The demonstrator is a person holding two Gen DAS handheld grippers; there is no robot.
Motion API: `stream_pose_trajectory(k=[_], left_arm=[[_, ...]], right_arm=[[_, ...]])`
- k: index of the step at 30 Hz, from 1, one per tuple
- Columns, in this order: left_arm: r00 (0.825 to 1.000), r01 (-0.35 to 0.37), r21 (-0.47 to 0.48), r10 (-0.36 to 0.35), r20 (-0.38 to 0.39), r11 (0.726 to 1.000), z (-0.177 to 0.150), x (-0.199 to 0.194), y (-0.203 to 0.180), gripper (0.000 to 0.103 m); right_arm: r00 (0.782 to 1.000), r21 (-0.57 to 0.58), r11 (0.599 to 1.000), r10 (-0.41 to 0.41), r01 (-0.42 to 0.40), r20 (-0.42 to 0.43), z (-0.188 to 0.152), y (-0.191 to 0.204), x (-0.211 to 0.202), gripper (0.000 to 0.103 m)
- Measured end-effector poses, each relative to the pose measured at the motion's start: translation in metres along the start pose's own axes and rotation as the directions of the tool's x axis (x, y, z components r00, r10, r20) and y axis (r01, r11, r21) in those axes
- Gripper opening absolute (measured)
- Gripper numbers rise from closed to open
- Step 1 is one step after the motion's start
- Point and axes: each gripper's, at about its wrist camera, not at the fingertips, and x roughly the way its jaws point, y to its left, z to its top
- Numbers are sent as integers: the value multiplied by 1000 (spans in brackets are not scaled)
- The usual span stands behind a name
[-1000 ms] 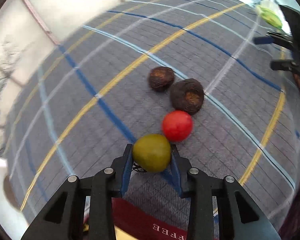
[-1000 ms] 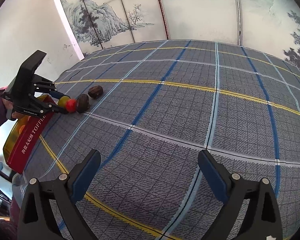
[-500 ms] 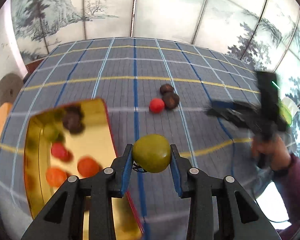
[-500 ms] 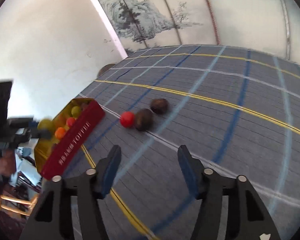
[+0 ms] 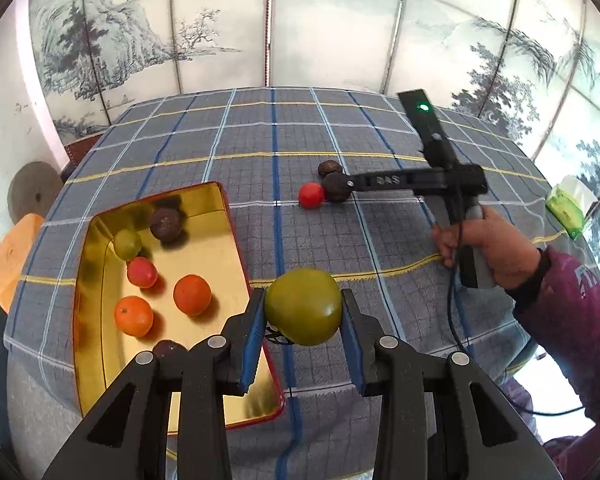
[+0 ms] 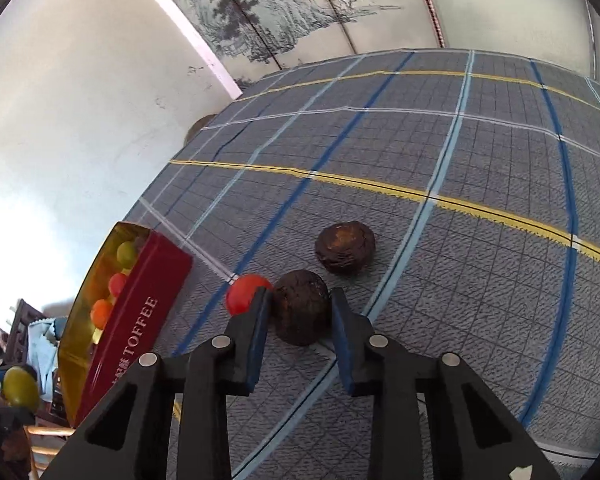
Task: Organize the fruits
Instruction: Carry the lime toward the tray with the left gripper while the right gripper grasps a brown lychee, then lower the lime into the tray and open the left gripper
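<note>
The left gripper (image 5: 303, 312) is hanging above the tabletop (image 5: 340, 128) with its jaws clenched on a green fruit (image 5: 303, 306), which is sitting just beside the long right edge of an open toffee tin (image 5: 236, 240). Farther back, the right gripper (image 6: 298, 312) is reaching down at a cluster of three loose fruits; its jaws have just been closing and are now clasping a dark brown wrinkled fruit (image 6: 302, 306) that is resting on the cloth. A small red fruit (image 6: 242, 292) is lying just beside the left jaw, crowding it on that side, and a second dark wrinkled fruit (image 6: 345, 246) is sitting just behind, apart from the jaws. A person's hand (image 5: 488, 244) in a purple sleeve (image 5: 572, 304) is gripping the right gripper's handle, with a black cable trailing down from it. A grey checked cloth (image 6: 480, 200) with blue, white and yellow lines is covering the tabletop, and painted landscape screens (image 5: 180, 32) are standing behind it beside a white wall. A green tissue pack (image 5: 568, 208) is lying at the tabletop's far right edge. Inside the tin's gold interior, two orange fruits (image 5: 192, 294), a red one (image 5: 142, 273), a small green one (image 5: 127, 243) and a dark one (image 5: 166, 222) are lying, with another dark fruit partly hidden behind the left jaws.
</note>
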Motion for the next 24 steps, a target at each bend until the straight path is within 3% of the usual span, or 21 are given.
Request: stream_pose_trajectory(k=[5,12,17,24], left_arm=[[999,-23,-40,25,39,999,-5,-12,9,37],[990,-117,-84,122,66,990,-23,-24,30,37],[979,-193,-102,198,42,976,-39,-17,48,37],[982,-181,-145,187,33,973,-48,-18,63,37]], right_arm=[[997,-68,995,-67,69,39,-23,-3,-36,27],[943,-119,936,-322,330,81,-66,-26,-88,20],[945,-49,947,-311,317,102,-71,-44,-102,21],[943,-48,947,-312,319,113,-73,-42,-102,24]])
